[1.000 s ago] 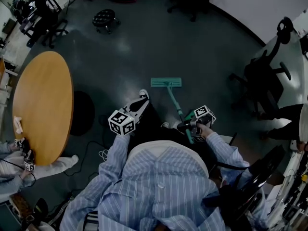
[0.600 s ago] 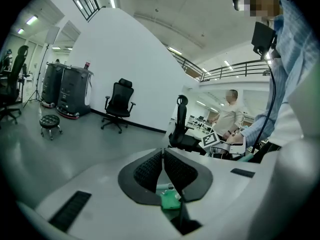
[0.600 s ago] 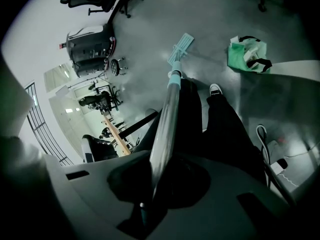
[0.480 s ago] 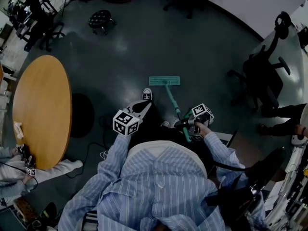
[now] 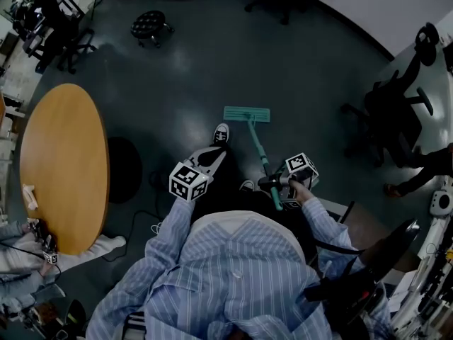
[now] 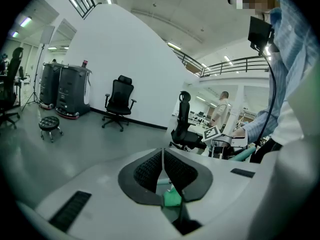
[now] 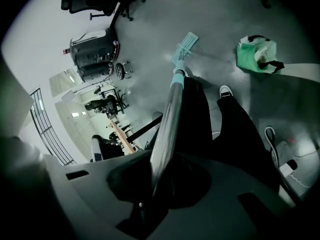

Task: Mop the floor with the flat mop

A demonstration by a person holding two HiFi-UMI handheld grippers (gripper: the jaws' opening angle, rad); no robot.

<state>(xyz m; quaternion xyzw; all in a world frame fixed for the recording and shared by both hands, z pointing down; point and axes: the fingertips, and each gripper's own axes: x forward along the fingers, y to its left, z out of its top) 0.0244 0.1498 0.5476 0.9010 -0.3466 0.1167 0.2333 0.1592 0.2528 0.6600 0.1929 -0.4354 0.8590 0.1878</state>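
The flat mop has a teal head [image 5: 246,114] lying flat on the dark floor ahead of the person's shoes [image 5: 221,133]. Its handle [image 5: 260,154] slants back to my right gripper [image 5: 272,183], which is shut on it. In the right gripper view the handle [image 7: 167,119] runs out from between the jaws of the right gripper [image 7: 152,181] down to the mop head [image 7: 184,46]. My left gripper [image 5: 218,153] hangs left of the handle, apart from it. In its own view the left gripper [image 6: 163,170] has its ribbed pads [image 6: 147,169] pressed together with nothing between them.
A round wooden table [image 5: 64,161] stands at the left, with another person's arm [image 5: 28,250] beside it. A stool [image 5: 147,25] is at the far left, and office chairs [image 5: 386,119] are at the right. Cables [image 5: 152,225] lie by the feet. A green bag [image 7: 256,52] sits on the floor.
The mop head has slid slightly farther from the person, and the forward shoe has stepped after it. Both grippers keep their grip states.
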